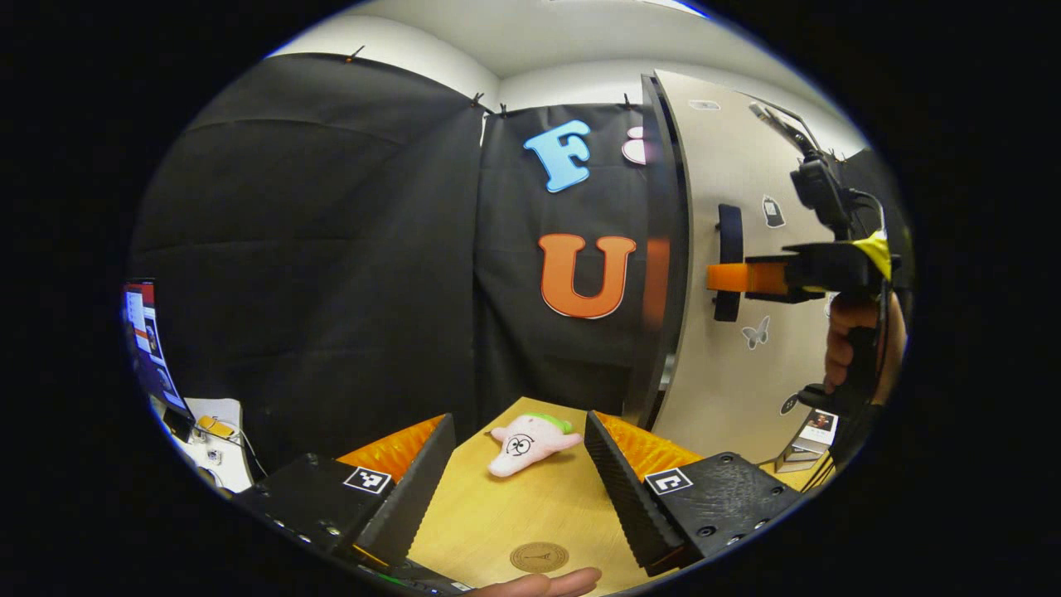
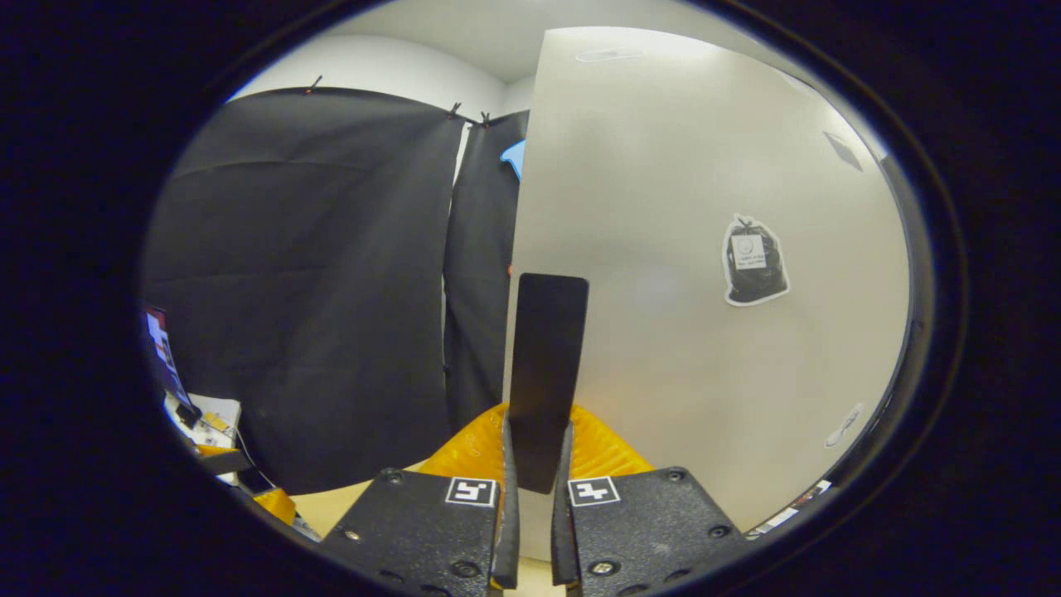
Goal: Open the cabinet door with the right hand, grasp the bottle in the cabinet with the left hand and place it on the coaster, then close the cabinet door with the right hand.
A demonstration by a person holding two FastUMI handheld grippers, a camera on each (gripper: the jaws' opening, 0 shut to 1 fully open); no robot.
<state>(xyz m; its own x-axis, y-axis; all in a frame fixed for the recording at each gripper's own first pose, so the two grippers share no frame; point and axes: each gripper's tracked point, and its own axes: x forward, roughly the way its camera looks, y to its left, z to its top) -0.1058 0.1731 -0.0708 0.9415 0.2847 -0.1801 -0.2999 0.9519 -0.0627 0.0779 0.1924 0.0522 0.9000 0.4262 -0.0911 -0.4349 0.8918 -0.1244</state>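
Observation:
The pale cabinet door (image 1: 738,365) stands at the right of the left gripper view, its dark edge (image 1: 663,249) turned toward me. My right gripper (image 1: 719,278) reaches in from the right, held by a hand (image 1: 841,344), with its fingers closed on the door's black vertical handle (image 1: 729,224). In the right gripper view the same handle (image 2: 547,348) is pinched between the fingers of my right gripper (image 2: 535,427), flat against the door (image 2: 688,207). My left gripper (image 1: 519,419) hovers open over the wooden table (image 1: 489,514). A round coaster (image 1: 539,556) lies on the table between its fingers.
A pink plush toy with a green top (image 1: 530,444) lies on the table just beyond the left fingertips. A fingertip of a hand (image 1: 547,584) pokes in beside the coaster. A monitor and small clutter (image 1: 153,348) sit far left. Stickers (image 2: 750,261) dot the door.

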